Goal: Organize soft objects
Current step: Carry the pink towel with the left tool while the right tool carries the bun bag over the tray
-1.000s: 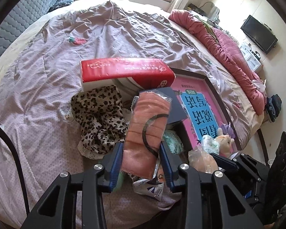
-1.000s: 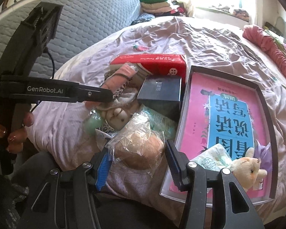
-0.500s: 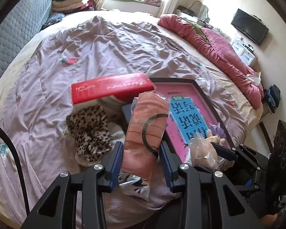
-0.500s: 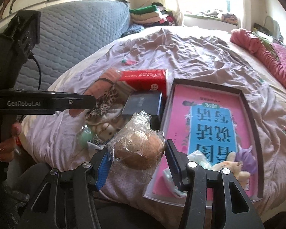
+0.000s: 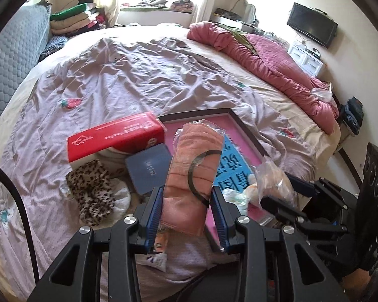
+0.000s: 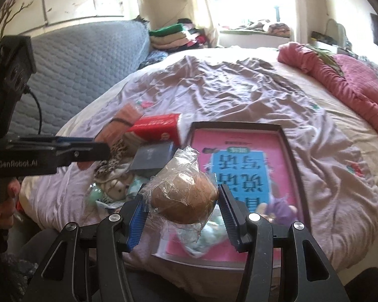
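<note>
While both grippers hold wrapped soft items above the cluttered bed, nothing has been set down yet.

The left gripper (image 5: 186,214) pinches a pink towel pack (image 5: 191,176); the right gripper (image 6: 181,216) pinches a bagged brown plush (image 6: 186,196), seemingly bound for the pink-lined tray (image 6: 293,156). Crinkled plastic hides the plush's shape, and the held items hide the pile's lower items.
</note>
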Demonstrator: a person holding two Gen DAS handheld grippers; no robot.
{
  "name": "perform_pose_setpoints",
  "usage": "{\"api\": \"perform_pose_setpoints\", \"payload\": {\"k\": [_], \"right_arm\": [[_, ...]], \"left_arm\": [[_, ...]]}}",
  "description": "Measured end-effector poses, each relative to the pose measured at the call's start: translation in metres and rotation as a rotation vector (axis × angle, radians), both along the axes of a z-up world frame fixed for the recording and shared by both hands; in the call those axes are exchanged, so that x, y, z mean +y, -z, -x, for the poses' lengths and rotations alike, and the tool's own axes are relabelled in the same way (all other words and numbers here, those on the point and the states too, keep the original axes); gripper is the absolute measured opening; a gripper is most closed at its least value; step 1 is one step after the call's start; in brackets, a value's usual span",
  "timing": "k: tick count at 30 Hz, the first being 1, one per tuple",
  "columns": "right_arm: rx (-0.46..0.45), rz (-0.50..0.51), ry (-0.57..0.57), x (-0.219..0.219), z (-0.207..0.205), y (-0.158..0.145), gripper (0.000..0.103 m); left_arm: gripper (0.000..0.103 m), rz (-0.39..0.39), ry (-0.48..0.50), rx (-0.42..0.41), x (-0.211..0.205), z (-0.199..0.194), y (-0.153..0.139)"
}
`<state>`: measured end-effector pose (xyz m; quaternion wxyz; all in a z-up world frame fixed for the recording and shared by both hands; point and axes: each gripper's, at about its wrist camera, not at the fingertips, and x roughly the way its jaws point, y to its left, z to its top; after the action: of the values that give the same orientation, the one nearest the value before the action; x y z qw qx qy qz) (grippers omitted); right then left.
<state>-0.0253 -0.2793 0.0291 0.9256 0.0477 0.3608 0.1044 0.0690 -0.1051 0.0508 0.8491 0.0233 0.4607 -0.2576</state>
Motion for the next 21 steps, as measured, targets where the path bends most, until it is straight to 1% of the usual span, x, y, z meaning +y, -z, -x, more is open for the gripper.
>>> {"api": "perform_pose_setpoints", "payload": {"k": [10,21], "right_arm": [[-0.038,-0.026,0.095,-0.039,0.016,-0.014,0.055],[-0.058,-0.048,0.185,-0.069,0.026,-0.017,0.055]], "left_arm": [[0.039,-0.012,0.043,-0.010,-0.026,0.014,-0.004],[0.039,-0.033,0.055,-0.015,-0.043,0.020,-0.001]]}}
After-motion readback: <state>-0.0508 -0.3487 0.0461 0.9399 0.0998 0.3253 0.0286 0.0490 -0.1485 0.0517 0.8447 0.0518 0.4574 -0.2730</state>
